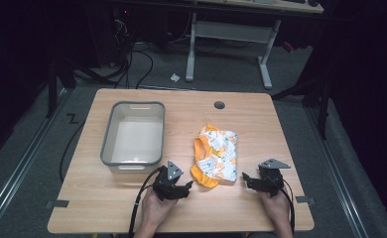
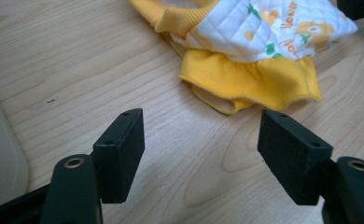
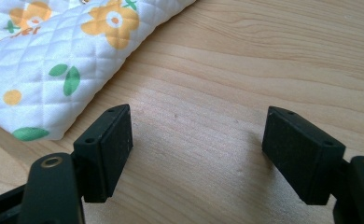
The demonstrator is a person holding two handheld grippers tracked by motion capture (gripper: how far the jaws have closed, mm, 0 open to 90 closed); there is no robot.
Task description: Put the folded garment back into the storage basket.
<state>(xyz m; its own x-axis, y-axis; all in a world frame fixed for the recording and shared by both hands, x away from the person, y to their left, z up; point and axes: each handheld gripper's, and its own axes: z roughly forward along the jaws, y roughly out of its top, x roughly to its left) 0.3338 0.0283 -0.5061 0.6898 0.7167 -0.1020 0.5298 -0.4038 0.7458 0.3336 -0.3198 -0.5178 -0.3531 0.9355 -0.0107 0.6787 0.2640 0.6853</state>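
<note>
I find the folded child's garment (image 1: 215,156) lying flat on the wooden table (image 1: 261,124), right of centre and toward my near edge. It is quilted white cloth printed with orange flowers and green leaves, with yellow cuffs and a yellow ruffled hem turned toward my left gripper. It sits between my two grippers and just right of the grey bin (image 1: 133,137), which stands apart from it on the left half of the table.

My left gripper (image 1: 184,188) rests low at the near edge, just beside the yellow hem. Its jaws stand wide apart with bare wood between them and nothing held; the hem lies just beyond the fingertips, not touching them.

My right gripper (image 1: 246,179) sits near the garment's right corner. Its jaws are likewise spread wide over bare table, gripping nothing; the quilted edge lies just beside one jaw.

A round grommet (image 1: 219,105) is set in the table's far side.
</note>
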